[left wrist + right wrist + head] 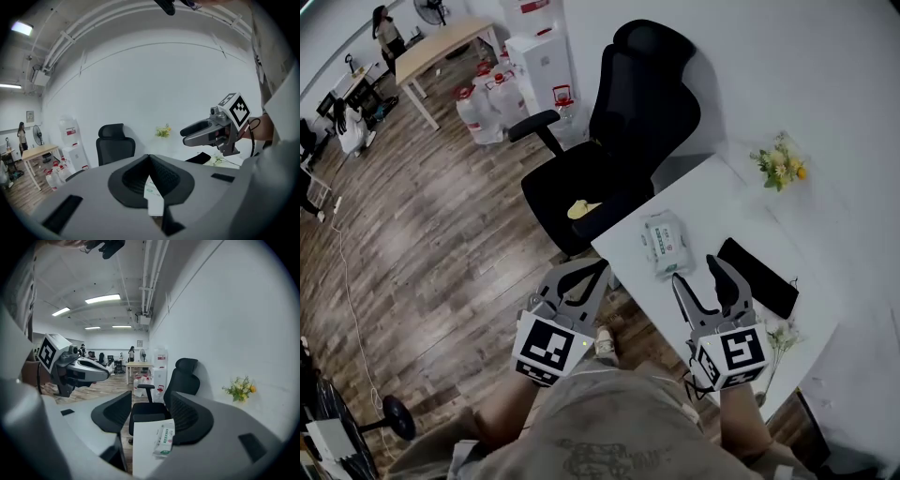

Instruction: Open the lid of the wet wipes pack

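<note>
The wet wipes pack (665, 242) is white with green print and lies flat, lid closed, near the corner of the white table (712, 202). My right gripper (696, 272) is open over the table just short of the pack, touching nothing. In the right gripper view, the pack (165, 439) shows low between the wide-apart jaws of the right gripper (150, 397). My left gripper (598, 270) hangs off the table's left edge, above the floor. Its tips meet in the left gripper view (149, 157), holding nothing, and a strip of the pack (152, 190) shows behind them.
A black office chair (619, 141) stands against the table's far corner. A flat black object (757, 277) lies right of the pack. Flowers sit at the table's back (781, 166) and near edge (781, 337). Water bottles (487, 103) and a dispenser (539, 56) stand beyond the chair.
</note>
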Motion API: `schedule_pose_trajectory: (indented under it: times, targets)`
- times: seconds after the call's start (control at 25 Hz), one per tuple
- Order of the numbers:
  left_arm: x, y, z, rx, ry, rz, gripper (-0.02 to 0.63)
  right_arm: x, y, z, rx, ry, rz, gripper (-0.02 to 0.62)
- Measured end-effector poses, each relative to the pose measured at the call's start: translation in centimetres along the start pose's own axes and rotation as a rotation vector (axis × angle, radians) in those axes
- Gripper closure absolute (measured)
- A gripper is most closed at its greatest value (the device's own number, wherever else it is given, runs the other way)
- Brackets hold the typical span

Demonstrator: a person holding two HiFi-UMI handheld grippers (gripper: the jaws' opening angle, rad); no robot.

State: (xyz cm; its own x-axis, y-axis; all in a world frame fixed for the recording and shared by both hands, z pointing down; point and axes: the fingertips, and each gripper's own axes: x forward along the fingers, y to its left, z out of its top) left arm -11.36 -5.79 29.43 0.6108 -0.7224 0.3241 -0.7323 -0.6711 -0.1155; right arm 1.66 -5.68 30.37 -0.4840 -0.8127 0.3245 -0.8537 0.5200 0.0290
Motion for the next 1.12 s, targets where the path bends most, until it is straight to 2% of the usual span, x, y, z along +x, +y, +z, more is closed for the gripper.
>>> schedule_pose_trajectory:
  times: [0.28, 0.68, 0.88, 1.12]
  targets:
    - [3.3, 1.2, -0.3, -0.006, 0.017, -0.047, 0.589, 2.6, -1.8, -1.4, 0.020, 0.061, -0.023, 0.337]
    - [8.3, 2.1, -1.5, -0.027, 0.073, -0.025, 0.589, 7.3, -5.7, -4.6, 0.007, 0.143, -0.007, 0.337]
    - [11.1, 2.8, -3.5, -0.051, 0.120, -0.029, 0.589, 10.6, -6.8, -6.8, 0.002, 0.197, 0.001, 0.337]
    - [15.2, 2.9, -7.2, -0.078, 0.190, -0.054, 0.589, 14.2, -7.1, -11.5, 0.022, 0.283, 0.020, 0.336]
